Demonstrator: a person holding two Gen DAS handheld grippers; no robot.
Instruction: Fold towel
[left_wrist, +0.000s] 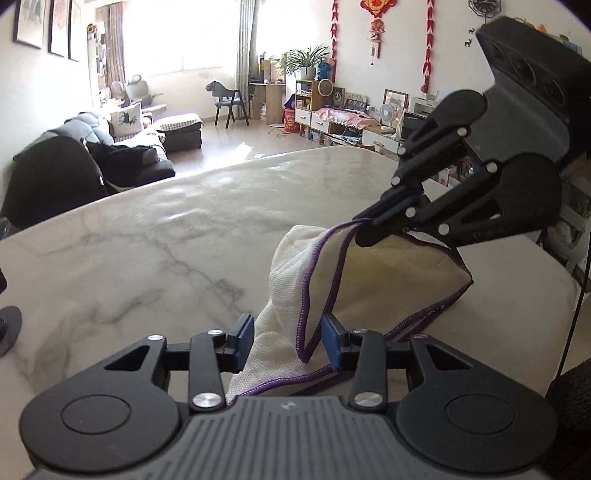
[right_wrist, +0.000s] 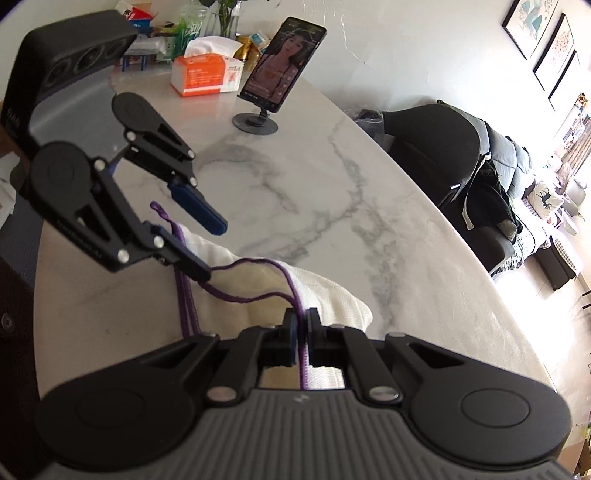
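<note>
Spanning both views: a white marble table (left_wrist: 147, 229) with grey veining, its curved far edge facing a living room
Towel (left_wrist: 388, 273): cream cloth with purple stitched hem, bunched on the near right part of the table in the left wrist view; one corner is lifted off the surface, the rest lies crumpled on the marble, a fold running down between the left tool's fingers
Right gripper (right_wrist: 301, 328): jaws closed tight on the purple hem of the towel (right_wrist: 332, 295), hem pinched between the blue pads; in the left wrist view the same tool (left_wrist: 364, 230) comes in from the upper right and holds the raised corner above the table
Left gripper (left_wrist: 288, 341): jaws partly apart, blue pads (left_wrist: 334, 345) standing either side of the cloth without visibly pressing it; nothing gripped. In the right wrist view (right_wrist: 205, 251) its fingers are spread, the lower one just above the towel
Tissue box (right_wrist: 205, 75): orange and white, far left of the table
Phone (right_wrist: 282, 64): upright on a round black stand (right_wrist: 255, 122), screen lit, right of the tissue box, well apart from the towel
</note>
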